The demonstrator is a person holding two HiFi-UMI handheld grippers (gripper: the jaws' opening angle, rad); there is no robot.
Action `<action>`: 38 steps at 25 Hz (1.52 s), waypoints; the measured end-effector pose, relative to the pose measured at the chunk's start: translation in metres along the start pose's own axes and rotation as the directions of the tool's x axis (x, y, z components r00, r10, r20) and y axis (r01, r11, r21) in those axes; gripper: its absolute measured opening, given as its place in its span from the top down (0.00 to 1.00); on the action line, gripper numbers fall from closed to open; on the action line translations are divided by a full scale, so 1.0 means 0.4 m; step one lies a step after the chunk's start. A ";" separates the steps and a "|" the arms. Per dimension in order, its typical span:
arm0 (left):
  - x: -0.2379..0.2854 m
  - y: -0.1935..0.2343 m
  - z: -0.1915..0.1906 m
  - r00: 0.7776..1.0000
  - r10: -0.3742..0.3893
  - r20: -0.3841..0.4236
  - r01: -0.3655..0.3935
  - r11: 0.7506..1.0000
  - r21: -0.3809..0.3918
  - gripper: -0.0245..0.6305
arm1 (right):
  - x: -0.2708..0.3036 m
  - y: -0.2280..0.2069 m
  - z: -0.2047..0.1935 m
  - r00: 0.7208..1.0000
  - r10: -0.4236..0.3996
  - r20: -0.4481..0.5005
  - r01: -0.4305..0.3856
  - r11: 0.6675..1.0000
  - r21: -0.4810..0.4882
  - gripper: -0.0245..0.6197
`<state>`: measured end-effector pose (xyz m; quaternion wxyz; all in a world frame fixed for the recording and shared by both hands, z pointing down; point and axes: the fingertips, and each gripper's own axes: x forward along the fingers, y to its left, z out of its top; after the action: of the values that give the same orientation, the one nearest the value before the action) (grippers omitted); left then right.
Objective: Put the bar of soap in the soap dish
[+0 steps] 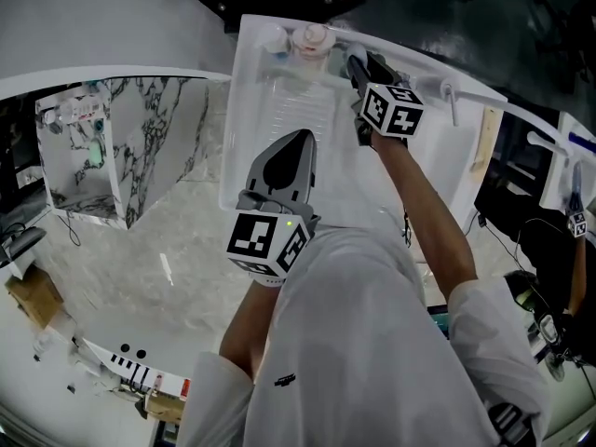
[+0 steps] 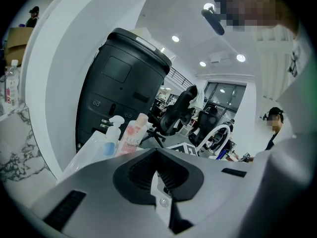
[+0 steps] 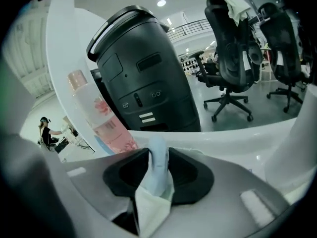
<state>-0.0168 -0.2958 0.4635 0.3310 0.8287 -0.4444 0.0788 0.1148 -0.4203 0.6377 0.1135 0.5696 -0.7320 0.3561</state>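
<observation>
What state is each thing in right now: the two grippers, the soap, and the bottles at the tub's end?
left gripper: shut, nothing between its jaws.
right gripper: shut on the bar of soap.
bar of soap: held edge-up between the right jaws, not yet set down.
pink bottle: upright, cap on.
spray bottle: upright beside the pink bottle.

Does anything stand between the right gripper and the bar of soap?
Nothing does. The pale blue bar of soap stands between the fingers of the right gripper, which press on both its sides. A pink bottle stands ahead at the left, apart from it.
</observation>
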 end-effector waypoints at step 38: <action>-0.166 -0.125 0.002 0.990 0.068 0.126 -0.073 0.996 0.042 0.95 | -0.233 0.090 0.111 0.981 0.103 0.165 -0.082 0.988 -0.127 0.68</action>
<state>-0.0171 -0.2317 0.4107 0.2803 0.8232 -0.4913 0.0488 0.1229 -0.3756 0.5383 0.0675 0.5555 -0.7848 0.2664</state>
